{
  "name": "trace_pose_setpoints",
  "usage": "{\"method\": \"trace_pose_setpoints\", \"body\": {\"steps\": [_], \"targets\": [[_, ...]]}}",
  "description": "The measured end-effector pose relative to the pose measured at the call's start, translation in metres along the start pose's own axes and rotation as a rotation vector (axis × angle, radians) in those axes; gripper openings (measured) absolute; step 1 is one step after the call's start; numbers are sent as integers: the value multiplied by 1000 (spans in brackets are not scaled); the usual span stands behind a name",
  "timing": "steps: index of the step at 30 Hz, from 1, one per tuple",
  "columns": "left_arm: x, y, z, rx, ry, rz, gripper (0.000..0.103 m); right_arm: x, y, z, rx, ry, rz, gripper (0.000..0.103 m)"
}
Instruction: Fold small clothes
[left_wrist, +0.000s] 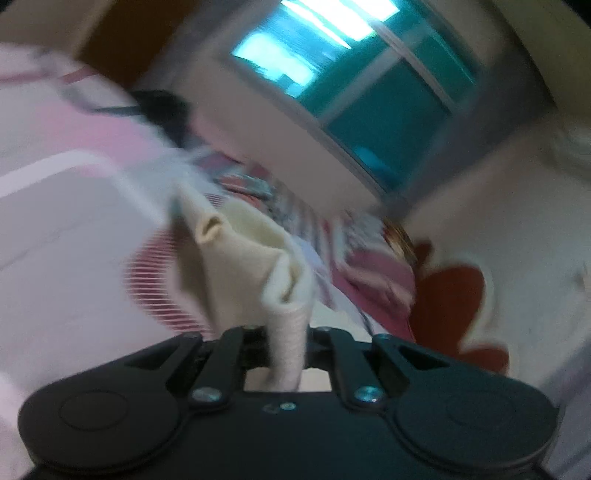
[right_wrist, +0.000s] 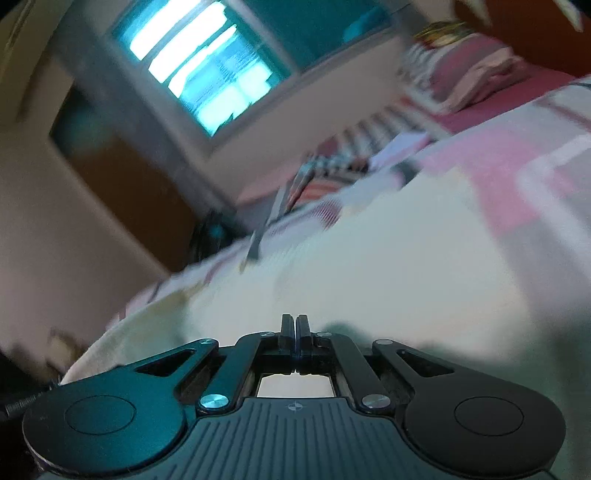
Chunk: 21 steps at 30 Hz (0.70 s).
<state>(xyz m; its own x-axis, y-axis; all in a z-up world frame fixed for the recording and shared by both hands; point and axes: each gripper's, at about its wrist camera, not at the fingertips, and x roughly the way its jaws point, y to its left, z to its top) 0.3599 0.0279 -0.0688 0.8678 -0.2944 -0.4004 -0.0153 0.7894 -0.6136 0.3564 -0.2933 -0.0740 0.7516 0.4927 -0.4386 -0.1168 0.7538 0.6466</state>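
Cloth runs far from your left tongs, which pinch its ribbed end; your right tongs are closed empty over the bed.

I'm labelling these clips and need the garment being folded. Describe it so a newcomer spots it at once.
Start from the bed with its pink and white patterned cover. Over it, the left claw is shut on a small cream cloth, bunched and rising ahead of the claw. It is plain and ribbed at the pinched edge, unlike the striped bedding around it.
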Motion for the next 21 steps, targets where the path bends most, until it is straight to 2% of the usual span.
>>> {"method": "trace_pose_setpoints", "body": {"steps": [5, 7, 10, 12, 13, 14, 15, 16, 17, 18, 19, 21], "targets": [[19, -74, -16, 213, 96, -92, 6, -49, -32, 27, 62, -95, -47, 0], [29, -98, -31, 274, 142, -105, 6, -68, -45, 38, 83, -120, -67, 0], [54, -130, -64, 333, 244, -137, 6, -98, -65, 49, 104, -159, -109, 0], [75, -143, -93, 363, 348, -137, 8, -113, -78, 51, 118, -166, -126, 0], [87, -148, -109, 391, 423, -117, 10, -118, -83, 51, 124, -165, -122, 0], [89, -155, -120, 415, 451, -108, 23, -122, -87, 51, 127, -157, -121, 0], [83, -160, -125, 434, 440, -119, 32, -126, -91, 53, 130, -141, -114, 0], [71, -163, -125, 451, 431, -159, 46, -129, -91, 55, 123, -124, -98, 6], [62, -164, -122, 448, 413, -185, 54, -129, -89, 55, 110, -116, -94, 16], [53, -161, -116, 437, 384, -188, 58, -130, -88, 55, 96, -113, -96, 49], [45, -156, -105, 428, 351, -175, 61, -130, -86, 55, 89, -118, -90, 56], [40, -143, -86, 419, 284, -136, 61, -127, -83, 54, 89, -118, -36, 56]]}}
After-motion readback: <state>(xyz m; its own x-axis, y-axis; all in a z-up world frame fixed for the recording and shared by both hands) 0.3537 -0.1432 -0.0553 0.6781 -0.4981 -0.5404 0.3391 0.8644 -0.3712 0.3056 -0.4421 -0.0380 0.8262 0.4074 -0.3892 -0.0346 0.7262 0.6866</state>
